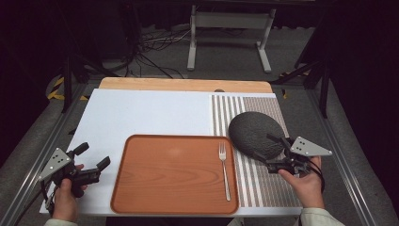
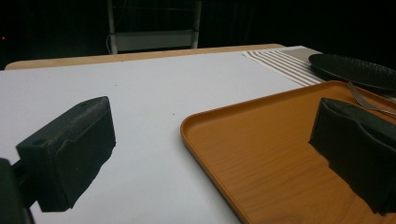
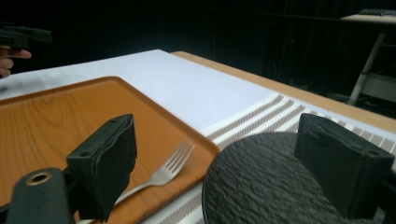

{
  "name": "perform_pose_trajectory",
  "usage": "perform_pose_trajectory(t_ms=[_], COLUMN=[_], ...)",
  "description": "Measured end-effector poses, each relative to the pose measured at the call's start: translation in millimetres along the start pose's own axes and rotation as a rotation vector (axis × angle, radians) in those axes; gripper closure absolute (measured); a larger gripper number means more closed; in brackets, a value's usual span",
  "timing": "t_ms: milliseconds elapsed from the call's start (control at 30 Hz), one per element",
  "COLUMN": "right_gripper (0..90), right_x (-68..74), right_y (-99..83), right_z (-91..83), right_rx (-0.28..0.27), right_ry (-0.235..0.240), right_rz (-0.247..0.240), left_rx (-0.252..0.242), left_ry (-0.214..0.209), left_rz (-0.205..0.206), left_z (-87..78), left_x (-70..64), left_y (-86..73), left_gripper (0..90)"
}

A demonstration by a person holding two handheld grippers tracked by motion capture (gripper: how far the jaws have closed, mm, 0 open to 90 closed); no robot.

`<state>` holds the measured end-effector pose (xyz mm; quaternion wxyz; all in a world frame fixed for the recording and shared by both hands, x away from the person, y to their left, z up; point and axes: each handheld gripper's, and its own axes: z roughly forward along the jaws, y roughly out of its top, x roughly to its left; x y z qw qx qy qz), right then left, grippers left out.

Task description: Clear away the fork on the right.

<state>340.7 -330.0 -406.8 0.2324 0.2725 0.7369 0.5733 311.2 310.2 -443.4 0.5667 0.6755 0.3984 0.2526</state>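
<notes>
Your right gripper (image 1: pixel 269 152) hangs spread wide over the near edge of the one dark plate (image 1: pixel 256 133), holding nothing

The plate lies on the striped mat (image 1: pixel 263 188) at the table's right, its left rim just beside the single wooden tray (image 1: pixel 174 174); your right gripper view shows that rim nearly meeting the tray's far right corner, with one jaw over the tray and one over the plate. One fork (image 1: pixel 224 169) lies along the tray's right side, tines far, and the rest of the tray is bare. Your left gripper (image 1: pixel 94 156), also wide and empty, sits at the near left over the white sheet (image 1: pixel 141 113), with one jaw reaching over the tray's left edge in the left gripper view. Far of the tray, the sheet is open
</notes>
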Motion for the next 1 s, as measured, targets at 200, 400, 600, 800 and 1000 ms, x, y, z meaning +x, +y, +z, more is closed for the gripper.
perform_pose_trajectory(t_ms=[200,400,600,800,1000], right_gripper=[13.6,13.6,13.6,13.6,13.6], right_x=[-3.3,-2.9,-1.4,-1.5,-1.8], right_y=[-17.7,-30.0,-35.3,-35.0,-34.3], right_z=[-4.5,-1.7,0.1,0.5,-0.5], right_rx=[0.016,0.035,0.043,0.040,0.032], right_ry=[-0.009,-0.015,-0.018,-0.019,-0.020], right_rz=[0.024,0.047,0.064,0.066,0.068], left_rx=[0.002,0.004,0.007,0.006,0.004], left_ry=[0.003,0.001,0.001,0.000,0.002], left_rz=[-0.004,-0.006,-0.001,-0.003,-0.006], left_z=[0.3,1.0,0.2,0.2,0.3], left_x=[0.1,0.4,1.2,0.9,1.1], left_y=[-0.8,-1.0,-0.9,-1.2,-1.2], left_gripper=[1.0,1.0,1.0,1.0,1.0])
